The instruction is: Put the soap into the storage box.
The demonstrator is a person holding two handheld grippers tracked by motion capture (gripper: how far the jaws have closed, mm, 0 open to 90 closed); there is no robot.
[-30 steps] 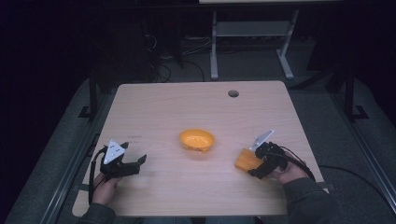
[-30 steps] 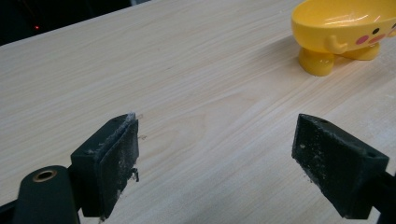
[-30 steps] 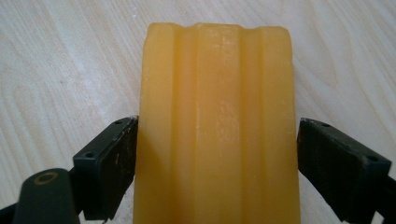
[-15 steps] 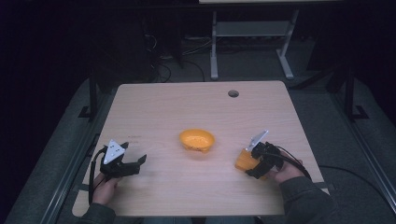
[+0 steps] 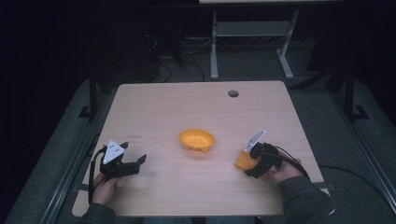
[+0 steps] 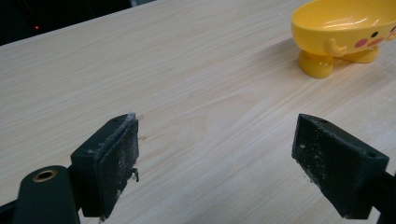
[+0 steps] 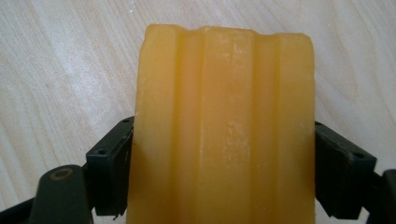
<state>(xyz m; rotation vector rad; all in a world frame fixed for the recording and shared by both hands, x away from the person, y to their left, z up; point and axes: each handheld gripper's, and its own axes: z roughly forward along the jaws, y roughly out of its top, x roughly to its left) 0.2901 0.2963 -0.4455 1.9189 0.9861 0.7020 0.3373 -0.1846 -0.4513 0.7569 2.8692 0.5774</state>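
From the high view, the right gripper (image 5: 254,164) sits near the right front of the table (image 5: 187,107) with its jaws clamped on an orange soap bar (image 5: 243,161), low over the wood and well apart from the yellow dish (image 5: 197,140) at the table's middle. The left gripper (image 5: 122,164) rests near the left front, jaws apart and empty. My reading is that the soap is picked up but not yet carried to the dish, so the move across and the release are left. In the left gripper view, the two jaws stand wide with bare wood between them, and the dish (image 6: 343,35), with small feet and a cartoon face, stands ahead to the upper right. In the right gripper view, the ridged soap (image 7: 224,126) is squeezed from both sides by the jaws. The table is pale wood grain with a round cable hole (image 5: 233,93) near its far edge; the room is dark, with a grey frame (image 5: 252,42) and cables on the floor behind.
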